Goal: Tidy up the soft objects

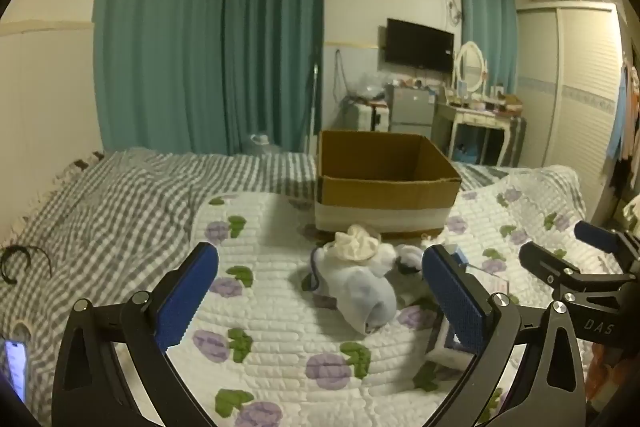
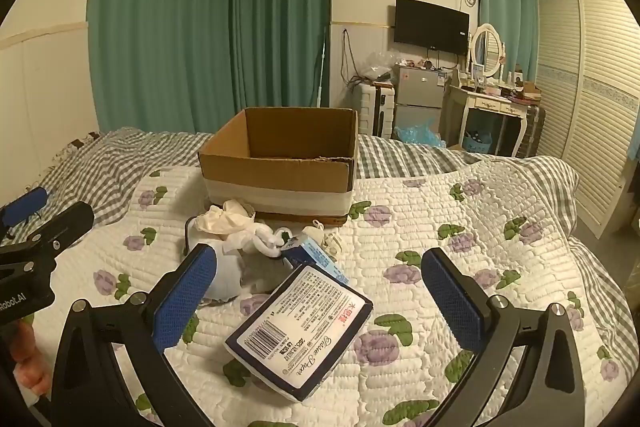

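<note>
An open cardboard box [image 1: 384,183] stands on the floral quilt; it also shows in the right wrist view [image 2: 280,163]. In front of it lies a heap of soft things: a cream cloth [image 1: 354,247] on a pale blue sock [image 1: 362,293], with white and grey pieces beside them [image 2: 256,239]. A navy tissue paper pack [image 2: 300,331] lies flat nearest the right gripper. My left gripper [image 1: 320,299] is open and empty, just short of the heap. My right gripper [image 2: 318,301] is open and empty, its jaws on either side of the tissue pack without touching it.
The bed has a grey checked sheet [image 1: 120,195] to the left and behind. A phone [image 1: 16,367] and a black hair hoop [image 1: 16,263] lie at the far left. A small blue-and-white packet [image 2: 320,259] lies behind the tissue pack. Wardrobe [image 2: 592,99] stands to the right.
</note>
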Demonstrator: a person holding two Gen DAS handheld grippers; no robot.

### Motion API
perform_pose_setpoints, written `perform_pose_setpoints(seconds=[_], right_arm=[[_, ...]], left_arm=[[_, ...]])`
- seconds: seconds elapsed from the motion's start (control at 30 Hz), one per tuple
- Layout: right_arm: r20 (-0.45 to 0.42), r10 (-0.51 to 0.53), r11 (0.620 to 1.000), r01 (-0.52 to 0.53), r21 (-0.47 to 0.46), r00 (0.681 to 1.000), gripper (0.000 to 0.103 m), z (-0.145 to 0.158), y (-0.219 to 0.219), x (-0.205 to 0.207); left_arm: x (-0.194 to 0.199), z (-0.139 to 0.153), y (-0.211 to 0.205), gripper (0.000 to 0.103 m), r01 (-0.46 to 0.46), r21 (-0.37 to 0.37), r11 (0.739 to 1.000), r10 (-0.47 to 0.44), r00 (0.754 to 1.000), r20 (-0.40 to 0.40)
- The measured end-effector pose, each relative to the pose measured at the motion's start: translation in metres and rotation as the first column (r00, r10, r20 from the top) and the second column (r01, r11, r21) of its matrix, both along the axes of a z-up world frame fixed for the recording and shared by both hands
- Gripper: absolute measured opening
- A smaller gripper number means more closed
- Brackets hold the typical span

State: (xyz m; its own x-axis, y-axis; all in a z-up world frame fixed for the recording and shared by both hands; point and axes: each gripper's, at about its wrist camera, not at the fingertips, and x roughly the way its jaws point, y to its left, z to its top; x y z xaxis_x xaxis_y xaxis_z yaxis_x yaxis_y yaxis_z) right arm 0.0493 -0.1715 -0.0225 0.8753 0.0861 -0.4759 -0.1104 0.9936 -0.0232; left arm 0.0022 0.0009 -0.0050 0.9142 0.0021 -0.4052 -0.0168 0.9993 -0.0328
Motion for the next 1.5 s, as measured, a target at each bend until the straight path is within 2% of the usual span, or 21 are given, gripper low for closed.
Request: perform_pose_setpoints(seconds=[1.5], right_arm=[[-0.021,0.001,1.000,-0.001,-0.017,1.000,0.101,-0.0008,0.0024,0.0041]], left_arm=[[-0.0027,-0.0034,0.0041,0.103,0.007,-0.005,1.000,-0.007,1.000,-0.006]])
